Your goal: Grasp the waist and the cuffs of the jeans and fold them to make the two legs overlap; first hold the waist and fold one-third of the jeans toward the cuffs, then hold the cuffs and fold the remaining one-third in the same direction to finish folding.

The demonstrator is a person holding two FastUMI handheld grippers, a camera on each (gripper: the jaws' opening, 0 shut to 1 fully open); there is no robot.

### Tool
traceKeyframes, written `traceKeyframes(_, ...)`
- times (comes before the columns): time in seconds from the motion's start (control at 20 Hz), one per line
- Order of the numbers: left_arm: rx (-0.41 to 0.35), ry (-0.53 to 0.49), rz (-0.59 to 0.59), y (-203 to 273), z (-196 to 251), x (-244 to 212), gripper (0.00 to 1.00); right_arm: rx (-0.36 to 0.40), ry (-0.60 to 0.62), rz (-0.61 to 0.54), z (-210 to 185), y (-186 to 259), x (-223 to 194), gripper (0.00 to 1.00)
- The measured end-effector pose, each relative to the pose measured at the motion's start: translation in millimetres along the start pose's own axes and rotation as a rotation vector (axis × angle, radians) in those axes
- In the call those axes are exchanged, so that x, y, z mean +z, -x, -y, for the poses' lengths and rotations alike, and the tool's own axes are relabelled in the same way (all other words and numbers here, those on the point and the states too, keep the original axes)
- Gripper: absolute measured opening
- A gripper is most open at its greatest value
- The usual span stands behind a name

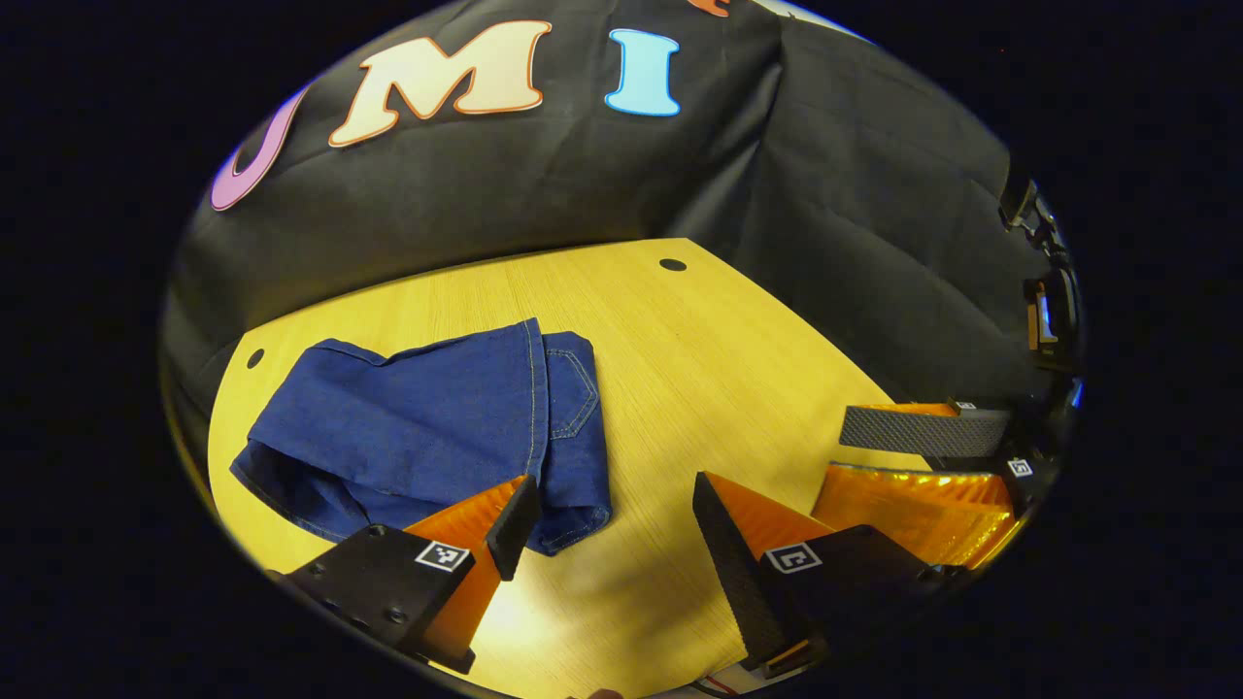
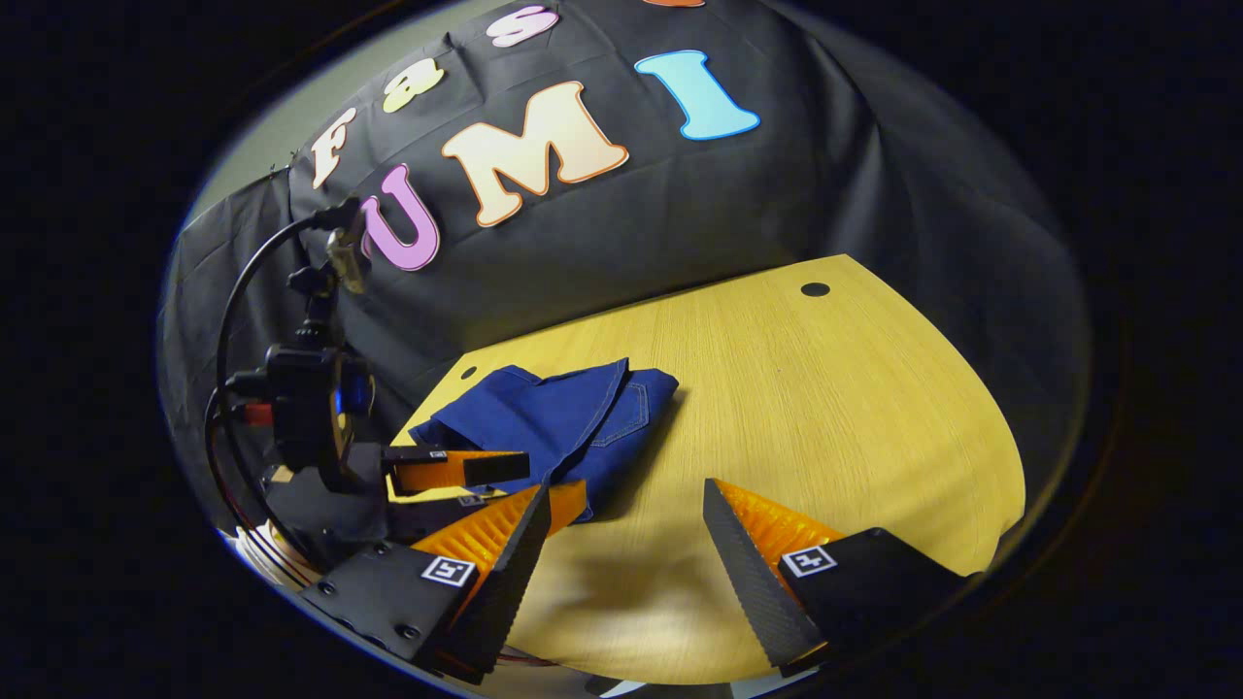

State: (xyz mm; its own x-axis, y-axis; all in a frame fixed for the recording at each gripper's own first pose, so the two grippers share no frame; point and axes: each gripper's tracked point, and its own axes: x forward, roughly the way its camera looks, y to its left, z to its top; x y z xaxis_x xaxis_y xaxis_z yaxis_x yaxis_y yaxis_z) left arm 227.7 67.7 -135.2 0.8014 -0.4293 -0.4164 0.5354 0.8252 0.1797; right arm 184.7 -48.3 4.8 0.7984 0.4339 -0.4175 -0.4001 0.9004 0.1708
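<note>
The blue jeans (image 1: 427, 427) lie folded into a compact bundle on the left part of the wooden table (image 1: 699, 359), a back pocket showing on the right side. My left gripper (image 1: 612, 515) hovers open just in front of the bundle's near right corner, holding nothing. In the right gripper view the jeans (image 2: 558, 417) lie left of centre. My right gripper (image 2: 631, 529) is open over bare table, to the right of the jeans. The left gripper (image 2: 456, 471) shows there at the left, next to the bundle. The right gripper (image 1: 932, 456) appears at the right of the left gripper view.
The table (image 2: 835, 408) has a round cable hole (image 1: 672, 264) at the far right corner and another hole (image 1: 255, 358) at the far left. Black cloth walls close in behind. A cable (image 2: 243, 291) loops above the left gripper's body.
</note>
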Motion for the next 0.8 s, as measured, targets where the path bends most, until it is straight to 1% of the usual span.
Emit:
traceKeyframes(0.05, 0.014, 0.014, 0.008, 2.9, -2.8, -0.1, 0.94, 0.003, -0.007, 0.003, -1.9, 0.4, -0.1, 0.98)
traceKeyframes(0.3, 0.103, 0.067, 0.037, 26.4, -28.7, -7.4, 0.94, -0.003, -0.032, 0.009, -0.7, 1.9, -3.7, 0.98)
traceKeyframes(0.5, 0.186, 0.101, 0.082, 54.5, -55.9, -8.1, 0.95, -0.017, -0.056, 0.051, 5.0, 6.0, 7.4, 0.98)
traceKeyframes(0.65, 0.214, 0.125, 0.112, 71.1, -70.4, -7.9, 0.94, -0.034, -0.078, 0.084, 10.6, 9.6, 13.3, 0.98)
traceKeyframes(0.8, 0.253, 0.162, 0.12, 82.0, -88.5, -13.1, 0.94, -0.047, -0.1, 0.08, 12.9, 9.8, 10.2, 0.98)
